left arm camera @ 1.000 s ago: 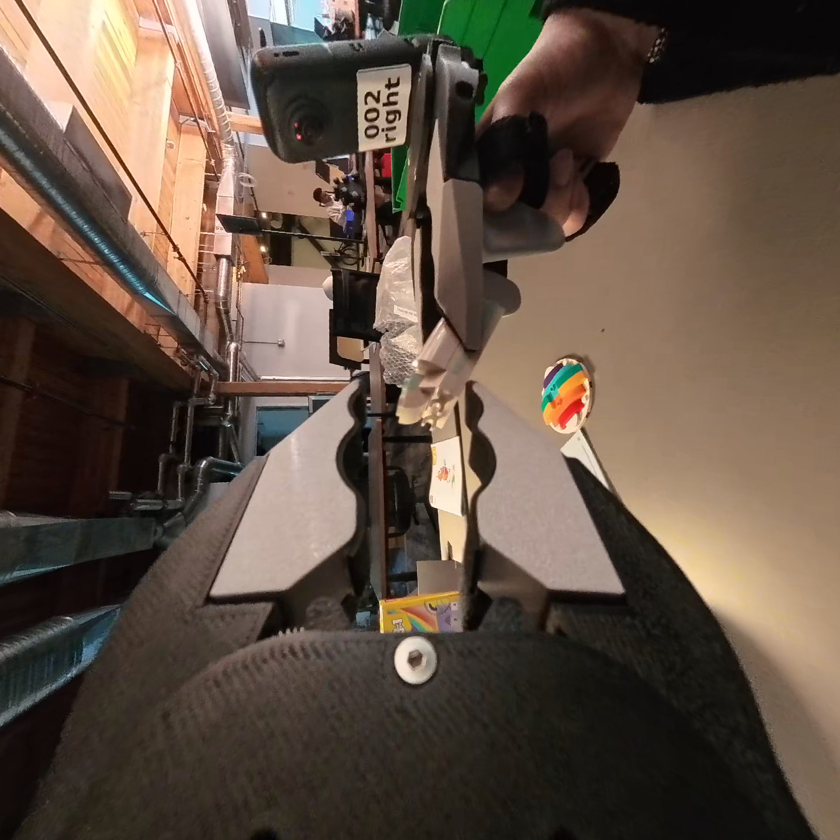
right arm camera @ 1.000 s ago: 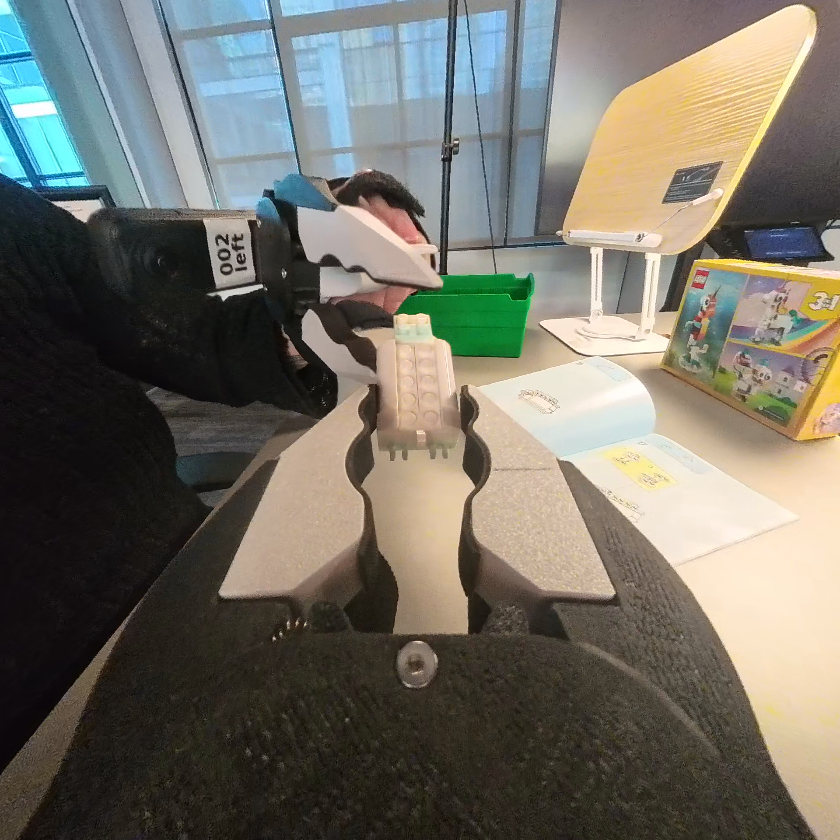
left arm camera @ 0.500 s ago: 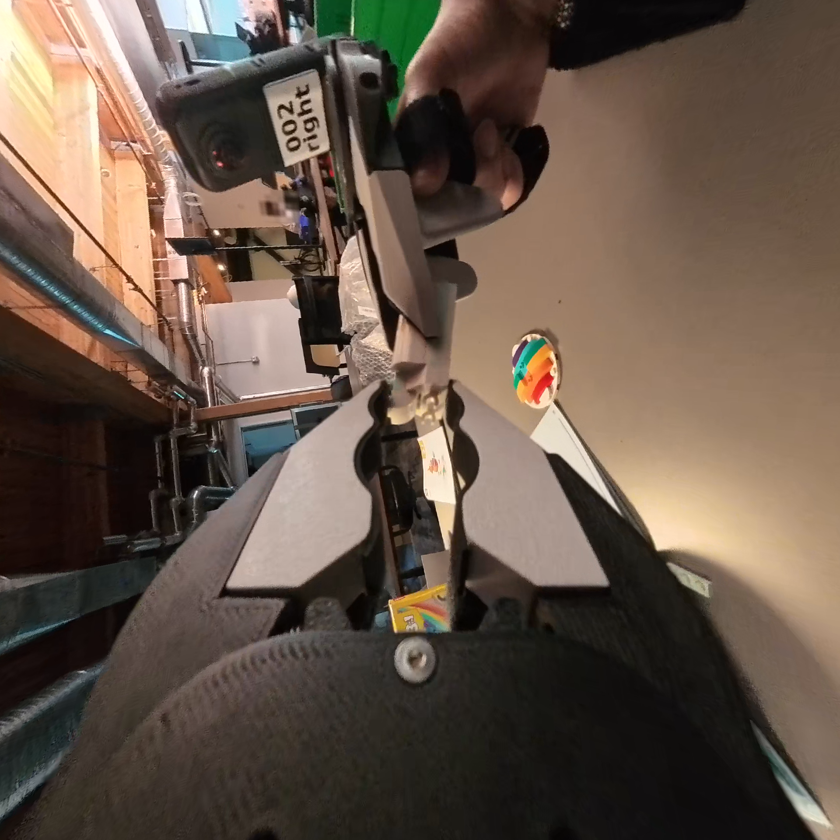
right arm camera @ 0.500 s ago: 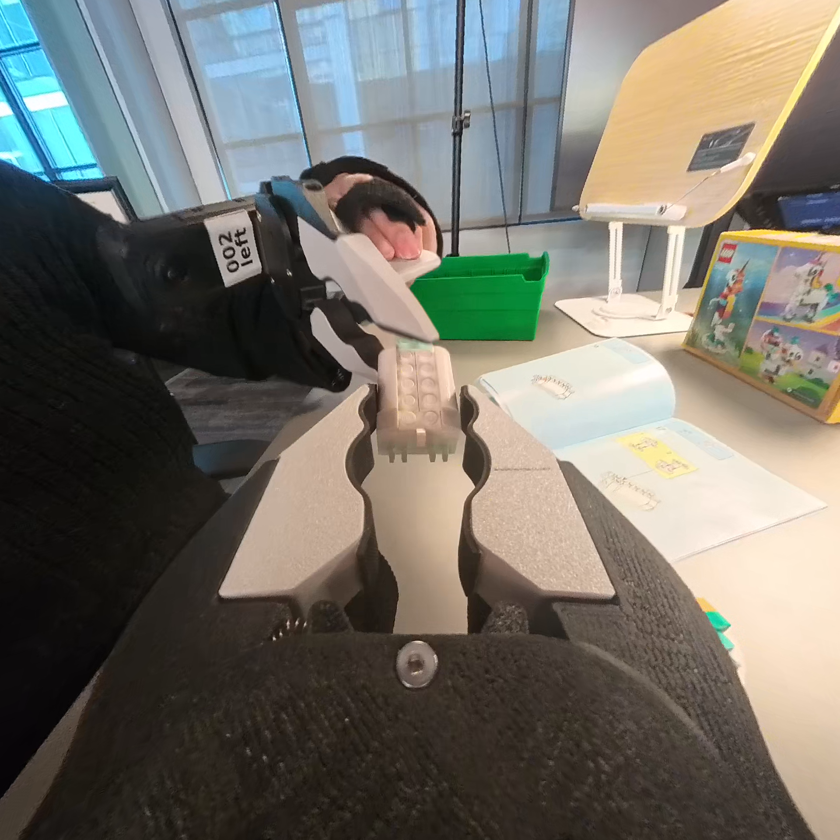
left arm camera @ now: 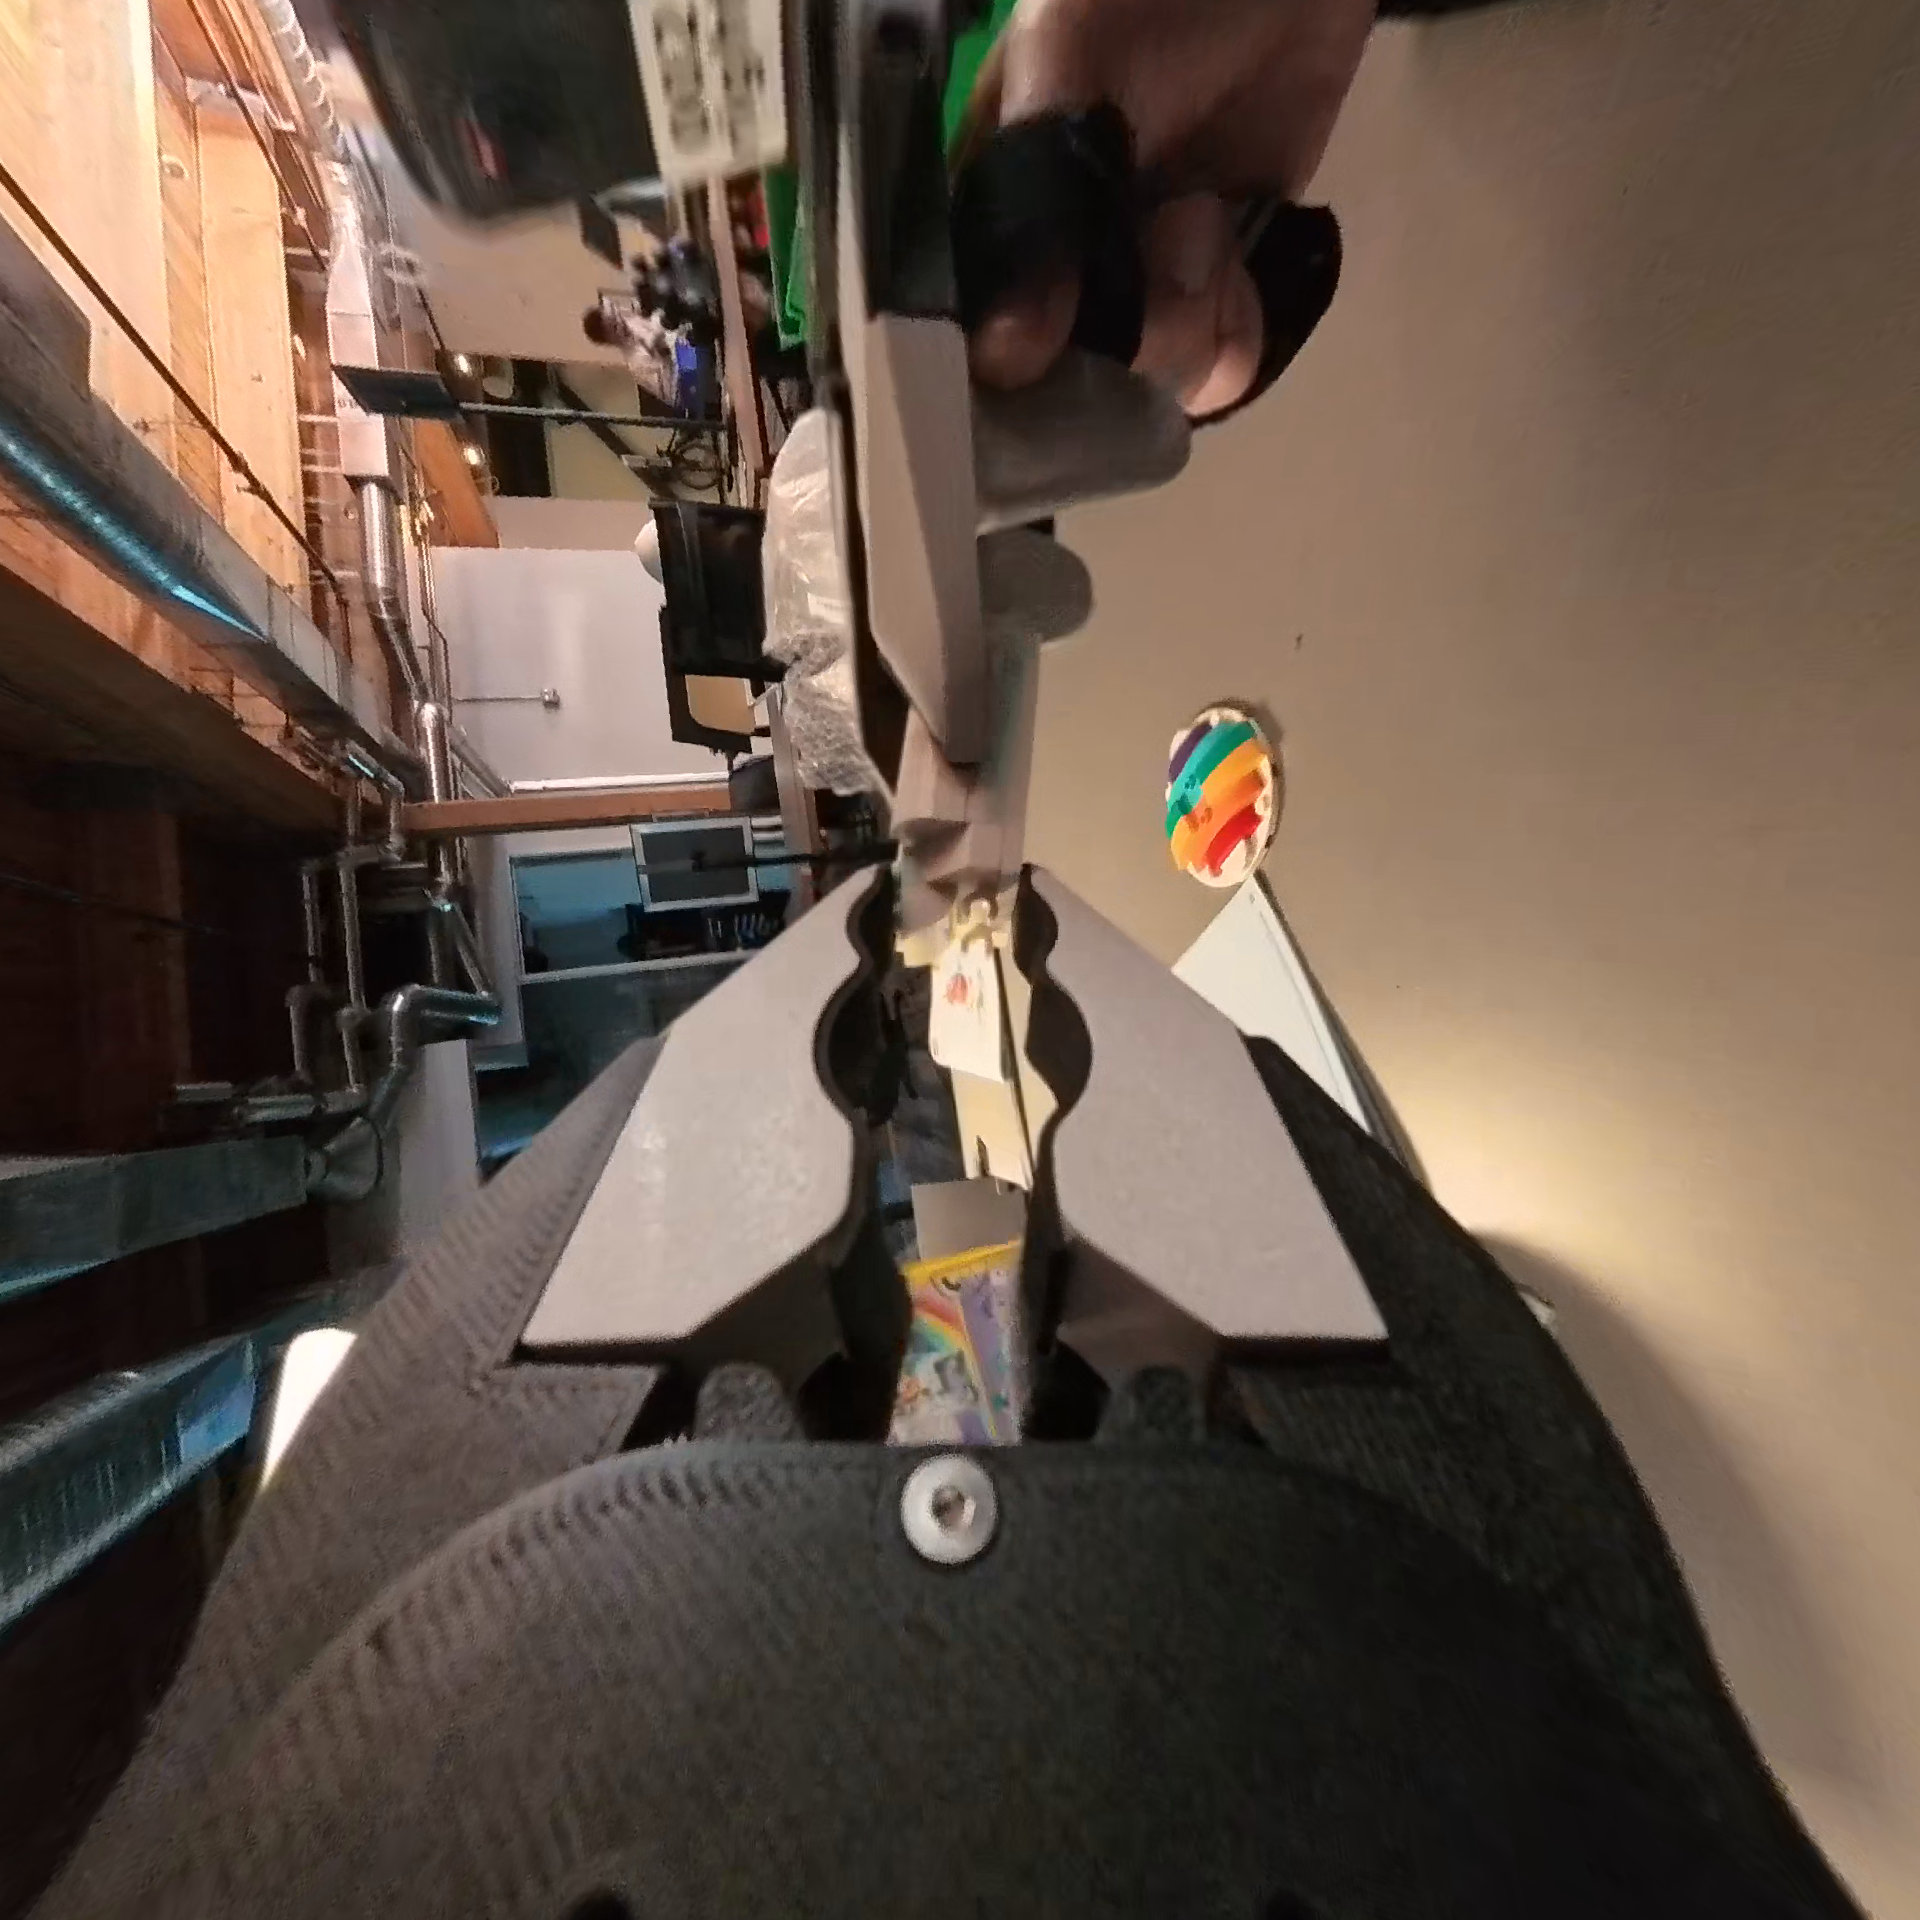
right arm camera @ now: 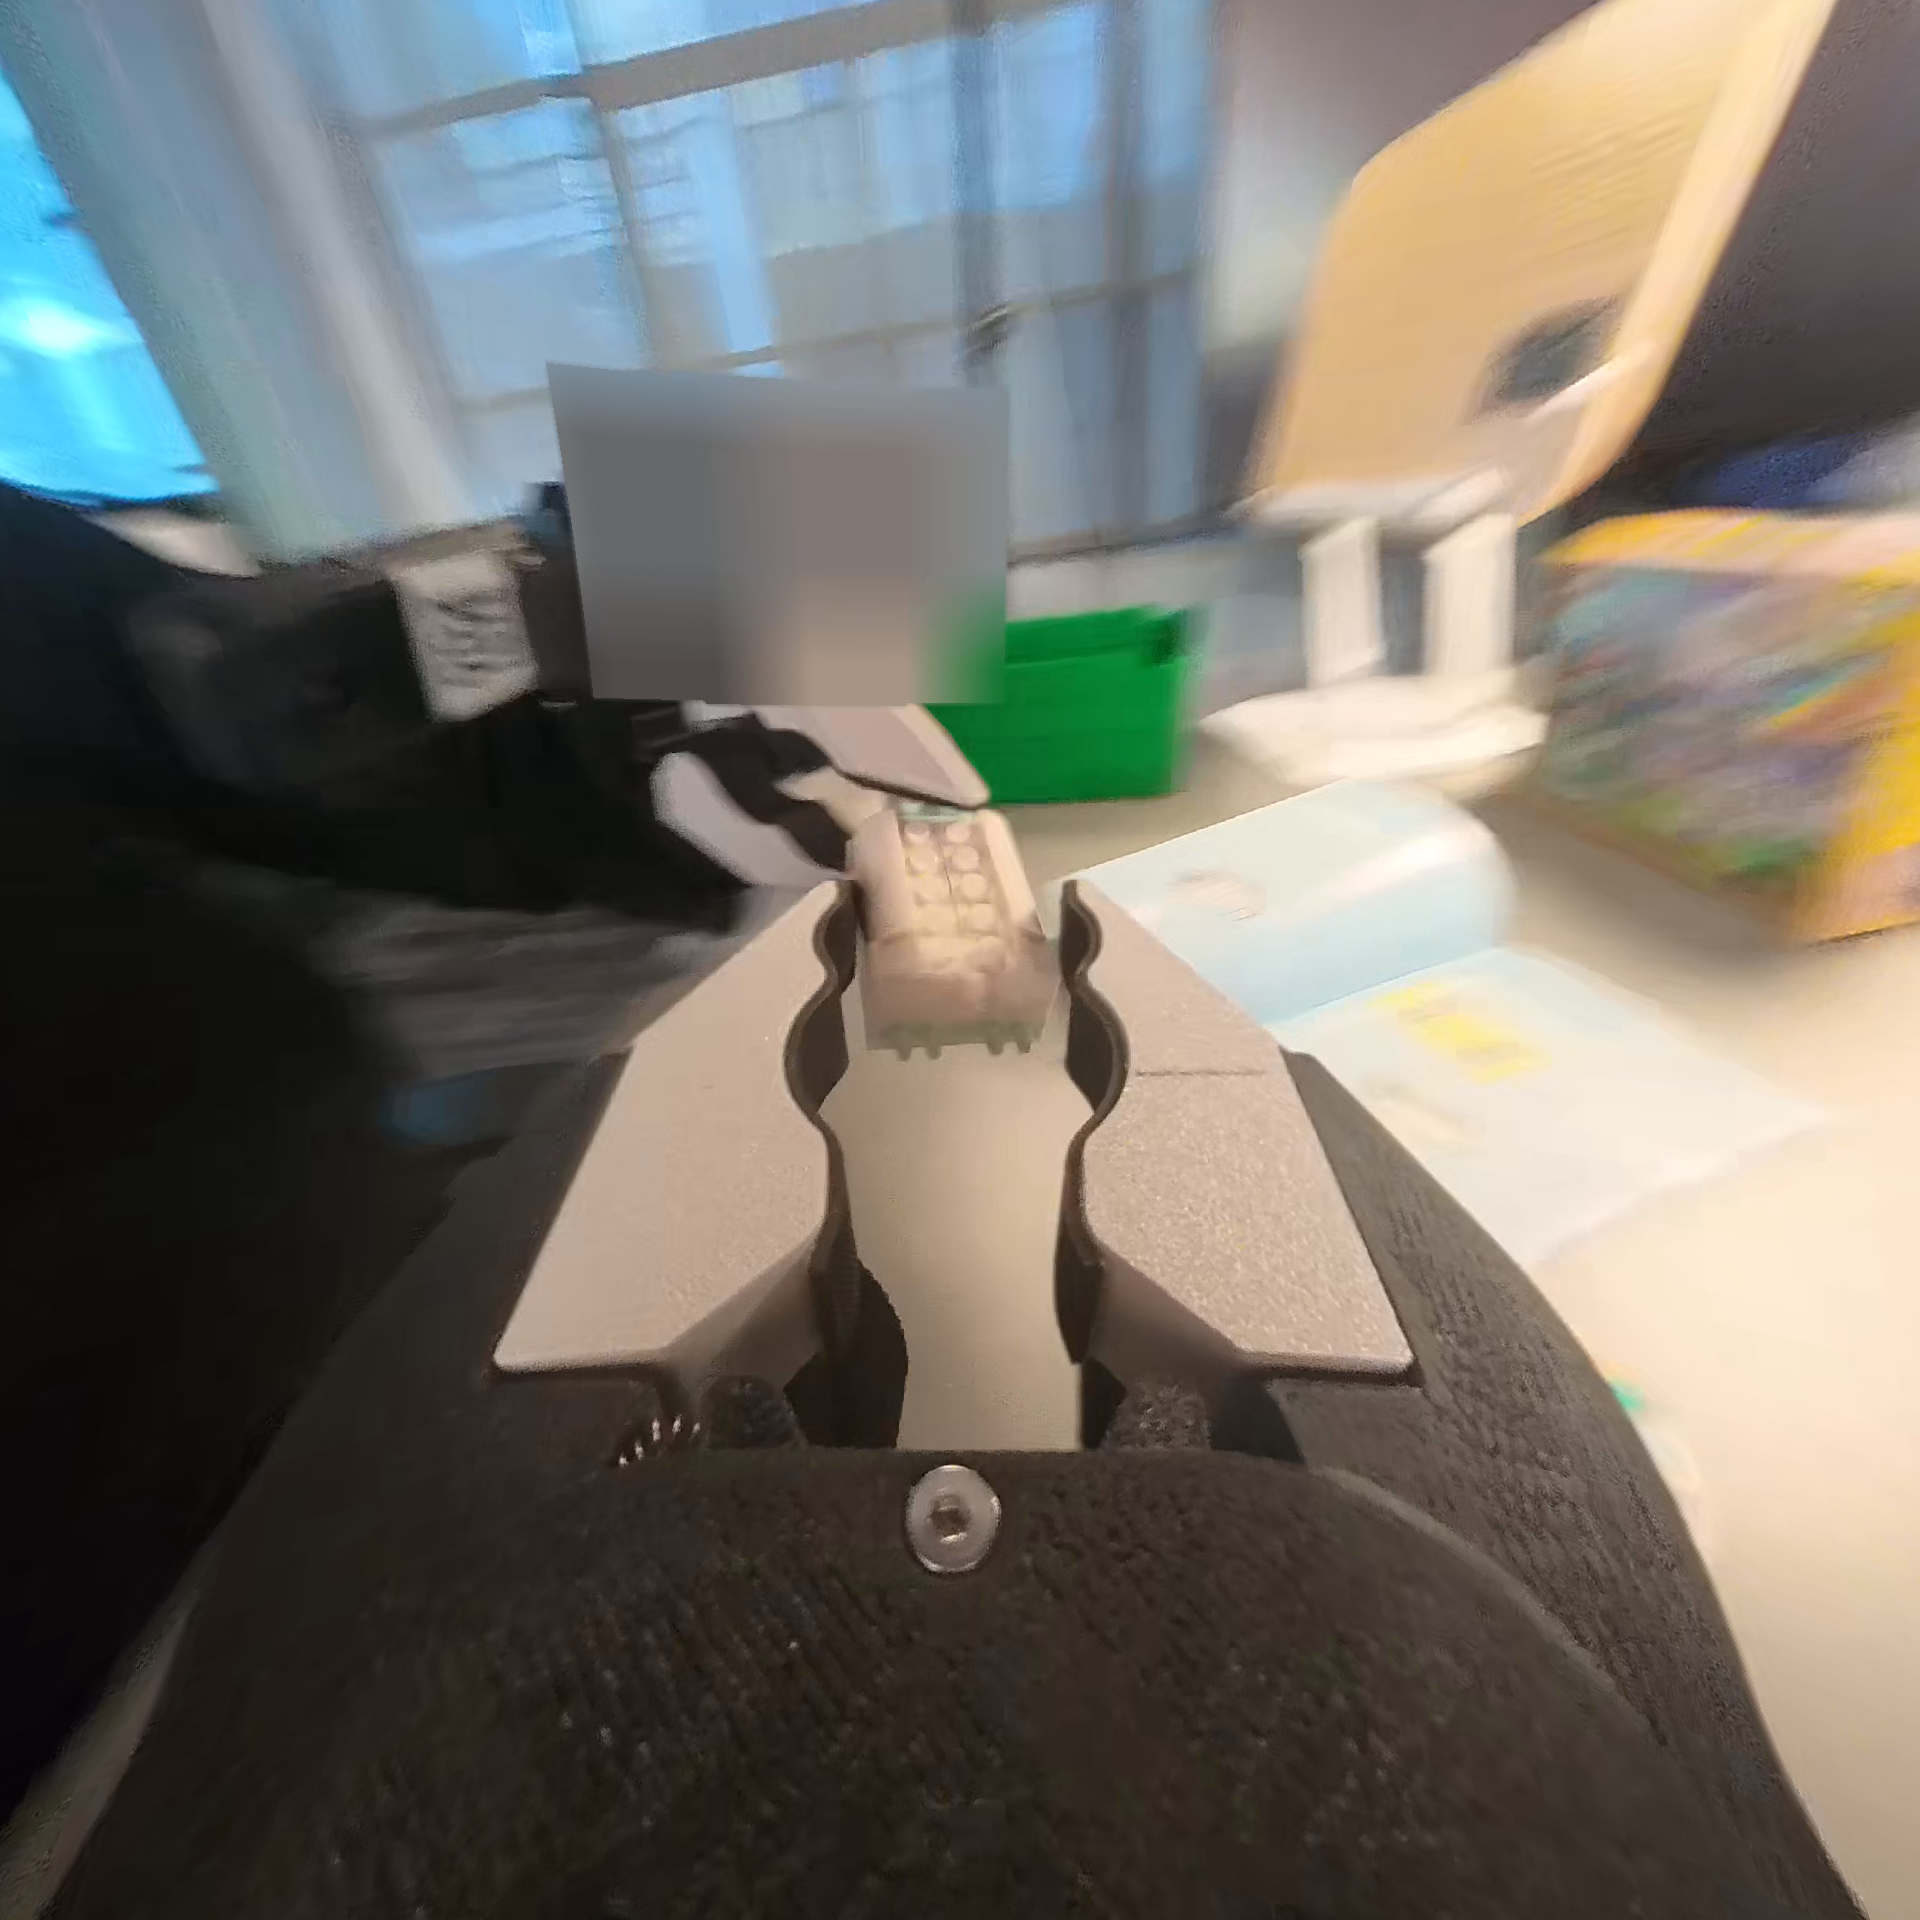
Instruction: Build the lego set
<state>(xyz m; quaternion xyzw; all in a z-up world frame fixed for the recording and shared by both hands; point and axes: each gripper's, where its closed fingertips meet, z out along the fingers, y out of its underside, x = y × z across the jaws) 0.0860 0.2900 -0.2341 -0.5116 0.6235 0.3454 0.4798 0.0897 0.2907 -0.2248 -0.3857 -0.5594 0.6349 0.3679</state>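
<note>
The right tool (right arm camera: 951, 925) has its two grey fingers closed against the long sides of a pale grey brick assembly (right arm camera: 948, 940), which sits at the fingertips above the counter (right arm camera: 1558, 1403) and tilts a little to the left; between the fingers behind it the gap runs open back to the base. The assembly shows two rows of round studs on top, a small pale green piece at its far end and short pegs along its near edge, all softened by motion blur. The left tool (left arm camera: 956, 904) has narrowed around the far end of the same assembly (left arm camera: 951, 868) with the fingertips close at either side; whether they actually press it I cannot tell. In the right wrist view that other tool comes in from the left, one finger lying over the green end. To the right of the assembly lie an open light blue booklet (right arm camera: 1382, 997), then a colourful box (right arm camera: 1745, 748); a green bin (right arm camera: 1081, 707) stands behind. In the left wrist view a round rainbow piece (left arm camera: 1218, 795) lies well apart on bare counter, with open surface around it.
</note>
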